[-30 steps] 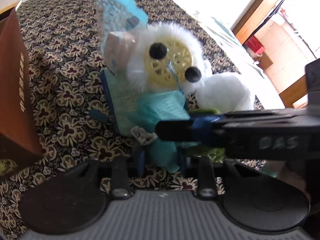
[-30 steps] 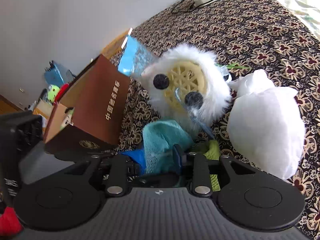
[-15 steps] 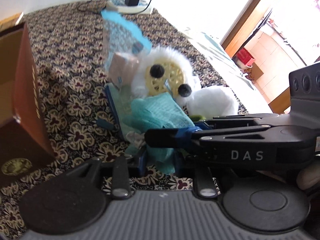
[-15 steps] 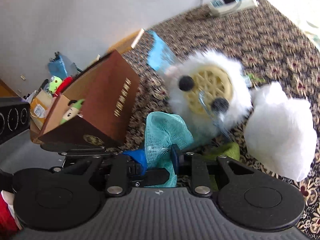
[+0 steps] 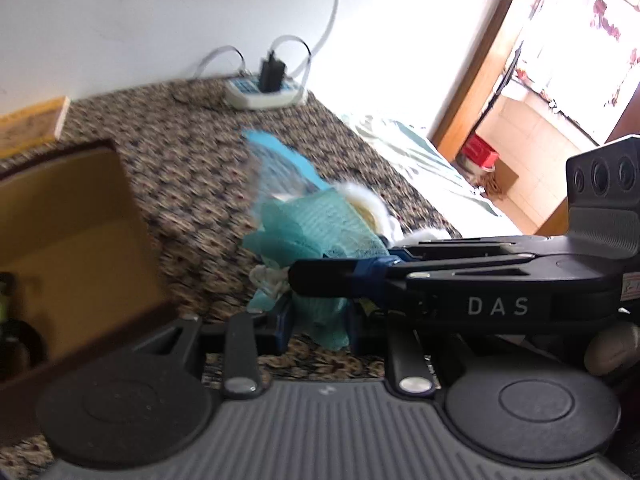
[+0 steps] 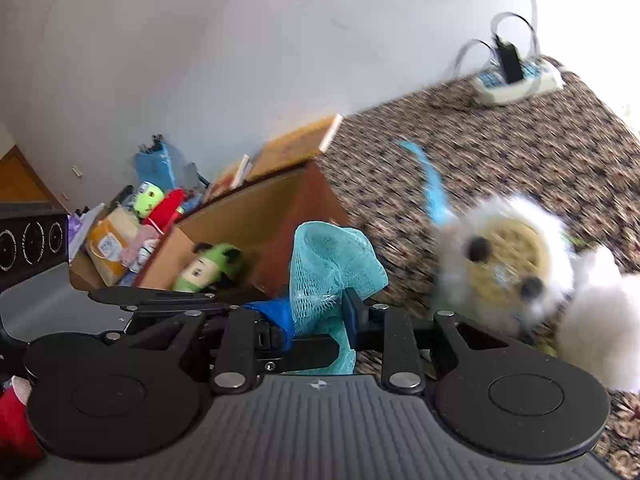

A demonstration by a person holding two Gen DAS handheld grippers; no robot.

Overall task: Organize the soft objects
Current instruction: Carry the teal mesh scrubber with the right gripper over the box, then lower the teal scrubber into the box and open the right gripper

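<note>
Both grippers are shut on the same teal mesh sponge (image 5: 320,232), held above the patterned cloth; it also shows in the right wrist view (image 6: 332,268). My left gripper (image 5: 318,320) pinches its lower end. My right gripper (image 6: 320,316) pinches it from the side and crosses the left wrist view as a black arm (image 5: 460,280). The brown open box (image 5: 68,232) stands to the left, with a green plush toy (image 6: 208,266) inside it. A white fluffy toy with a yellow face (image 6: 508,260) lies on the cloth to the right, partly hidden behind the sponge in the left view.
A blue-edged clear bag (image 5: 280,160) lies by the white toy. A white soft bundle (image 6: 596,320) lies at the right. A power strip with cables (image 5: 264,92) sits at the far edge by the wall. A heap of toys and packets (image 6: 132,232) lies beyond the box.
Both grippers have lifted the teal sponge off the cloth and carried it up and left toward the open box. The box's inside now shows; the white toy stays behind.
</note>
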